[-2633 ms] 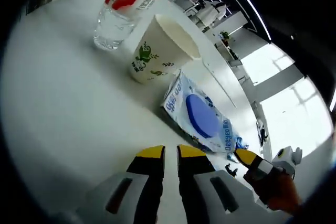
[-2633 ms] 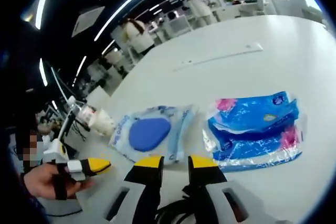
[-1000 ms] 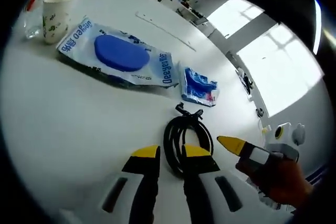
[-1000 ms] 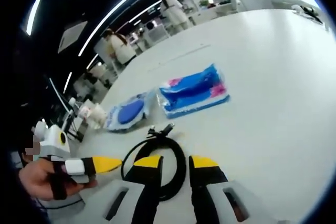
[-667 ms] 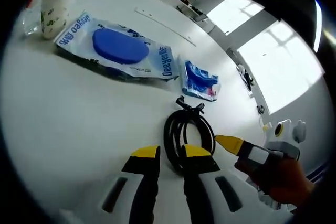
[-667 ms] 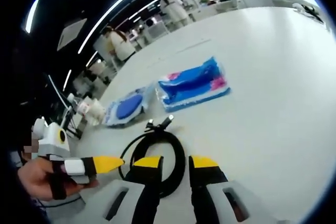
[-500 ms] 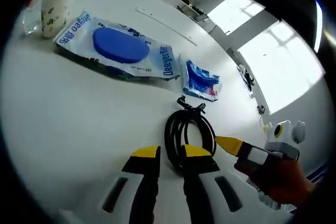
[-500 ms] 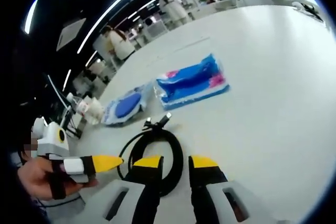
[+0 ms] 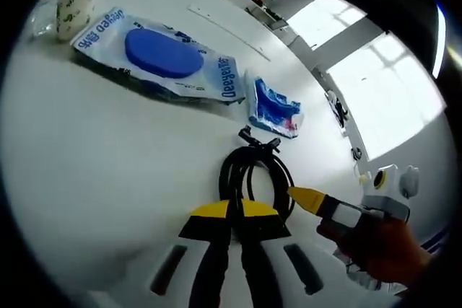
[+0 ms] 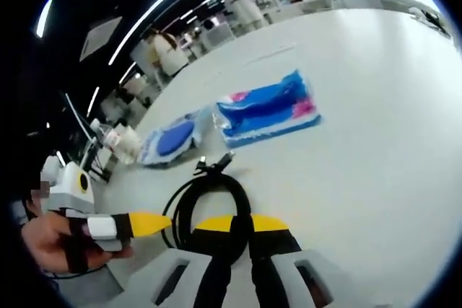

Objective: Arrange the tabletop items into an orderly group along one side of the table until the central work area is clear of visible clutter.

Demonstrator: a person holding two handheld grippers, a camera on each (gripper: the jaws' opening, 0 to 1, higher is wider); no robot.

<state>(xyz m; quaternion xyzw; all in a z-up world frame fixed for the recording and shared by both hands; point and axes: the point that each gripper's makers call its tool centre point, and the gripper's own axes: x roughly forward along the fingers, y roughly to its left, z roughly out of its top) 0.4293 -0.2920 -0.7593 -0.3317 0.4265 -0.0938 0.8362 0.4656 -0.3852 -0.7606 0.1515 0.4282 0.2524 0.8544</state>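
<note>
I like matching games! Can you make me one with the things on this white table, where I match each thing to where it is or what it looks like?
Things:
1. paper cup
2. black cable
3. wipes pack
4. small blue packet

Clues:
A. has a big blue oval on top
B. coiled in a loop, pinched by both hand-held grippers
C. white with green leaves, at the far end of the row
D. blue with pink bits, between the wipes pack and the cable

Right pairs: 1-C, 2-B, 3-A, 4-D
</note>
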